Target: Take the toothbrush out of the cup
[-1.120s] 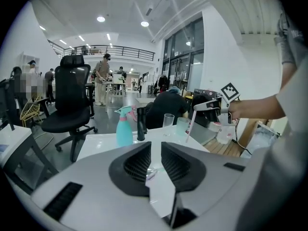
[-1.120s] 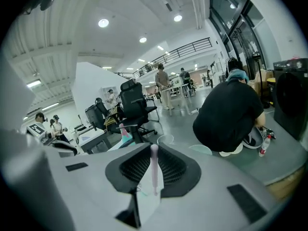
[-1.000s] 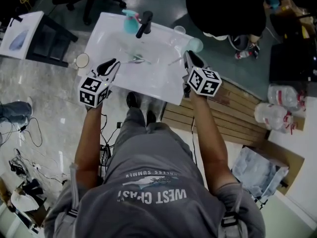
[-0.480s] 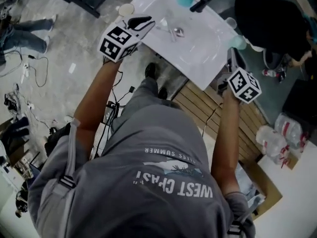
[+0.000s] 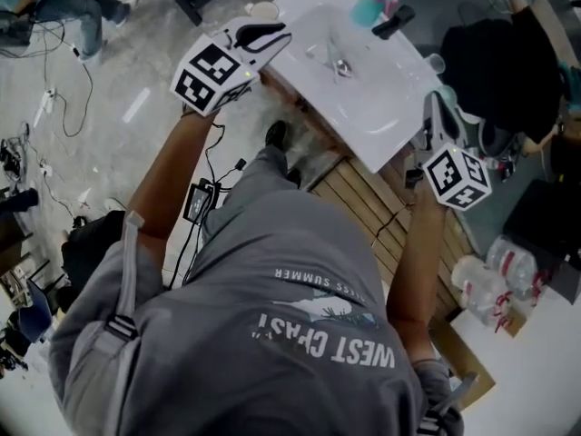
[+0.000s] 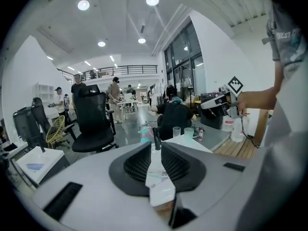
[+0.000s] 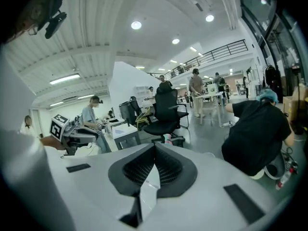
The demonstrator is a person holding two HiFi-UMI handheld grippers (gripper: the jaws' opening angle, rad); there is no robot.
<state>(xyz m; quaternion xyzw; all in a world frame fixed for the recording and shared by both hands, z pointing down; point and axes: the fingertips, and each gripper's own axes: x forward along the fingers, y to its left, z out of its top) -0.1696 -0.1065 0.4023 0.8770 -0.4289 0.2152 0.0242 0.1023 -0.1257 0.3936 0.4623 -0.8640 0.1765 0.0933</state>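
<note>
The left tongs point(image 5: 275, 34) hover over the left edge of the white washbasin point(image 5: 386, 107), jaws partly apart with nothing between them. Inside the washbasin, beside its drain point(image 5: 340, 64), lies a thin pale stick, seemingly the toothbrush point(image 5: 320, 53), though it is too small to be sure. The teal cup point(image 6: 188, 133) stands on the washbasin's right rim. Just off that rim, the right tongs point(image 5: 436, 107) have just been closing and stand shut, empty.

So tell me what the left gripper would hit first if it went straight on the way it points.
Probably the white sink, filling the gap between the open fingers of the left gripper; the black faucet stands further along that line, though depth is unclear.
</note>
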